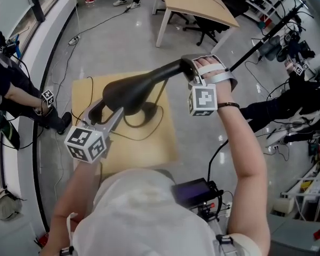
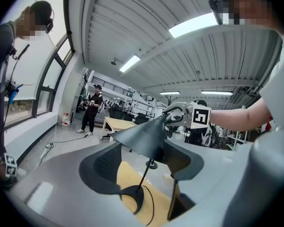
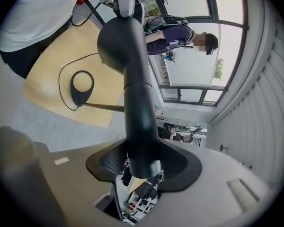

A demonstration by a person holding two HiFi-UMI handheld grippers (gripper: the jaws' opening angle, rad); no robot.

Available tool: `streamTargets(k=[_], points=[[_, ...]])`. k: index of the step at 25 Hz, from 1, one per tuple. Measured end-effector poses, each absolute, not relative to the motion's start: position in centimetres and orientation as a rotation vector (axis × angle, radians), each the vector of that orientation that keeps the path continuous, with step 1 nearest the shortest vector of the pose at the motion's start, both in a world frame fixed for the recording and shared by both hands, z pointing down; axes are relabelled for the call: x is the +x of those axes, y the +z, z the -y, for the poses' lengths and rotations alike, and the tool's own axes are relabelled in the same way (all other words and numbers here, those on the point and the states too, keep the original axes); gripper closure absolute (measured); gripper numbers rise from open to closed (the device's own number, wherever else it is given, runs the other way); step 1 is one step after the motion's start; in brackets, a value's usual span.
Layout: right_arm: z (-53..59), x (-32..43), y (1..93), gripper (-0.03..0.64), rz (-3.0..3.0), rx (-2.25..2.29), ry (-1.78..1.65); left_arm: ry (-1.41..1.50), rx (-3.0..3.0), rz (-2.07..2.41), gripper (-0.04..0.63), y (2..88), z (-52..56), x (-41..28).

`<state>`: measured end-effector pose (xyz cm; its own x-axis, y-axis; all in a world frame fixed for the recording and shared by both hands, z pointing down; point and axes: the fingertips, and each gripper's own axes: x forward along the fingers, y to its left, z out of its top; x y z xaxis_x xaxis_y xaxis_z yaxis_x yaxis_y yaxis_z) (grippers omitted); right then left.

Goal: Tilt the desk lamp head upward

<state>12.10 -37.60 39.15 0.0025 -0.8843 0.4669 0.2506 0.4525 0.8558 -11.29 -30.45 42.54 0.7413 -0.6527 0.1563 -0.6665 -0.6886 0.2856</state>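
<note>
1. Person's white shirt [image 1: 144, 212] fills the bottom of the head view, with both forearms reaching up-frame to the desk lamp at centre.
2. Black cone-shaped lamp head [image 1: 138, 87] hangs over the small wooden tabletop [image 1: 160, 143]. Its wide end is at lower left and its narrow neck at upper right.
3. Right tool [image 1: 189, 71] is clamped on the narrow neck, probably to steady that end as a pivot.
4. Left tool [image 1: 105, 114] straddles the wide rim with its jaws set broad, and they appear to press the shade from both sides. This is presumably the end to raise.
5. Lamp base [image 3: 82, 85] and thin stem [image 3: 104, 107] stand on the tabletop beneath. Holding the lamp with both tools likely keeps the light base from tipping.
</note>
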Motion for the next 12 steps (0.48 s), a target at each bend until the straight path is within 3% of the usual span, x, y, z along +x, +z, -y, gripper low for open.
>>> streamTargets(k=[12], points=[[39.4, 11.1, 39.8, 0.397, 1.297, 0.728, -0.893, 0.044, 2.701, 1.029, 0.31, 38.8, 34.6, -13.4]])
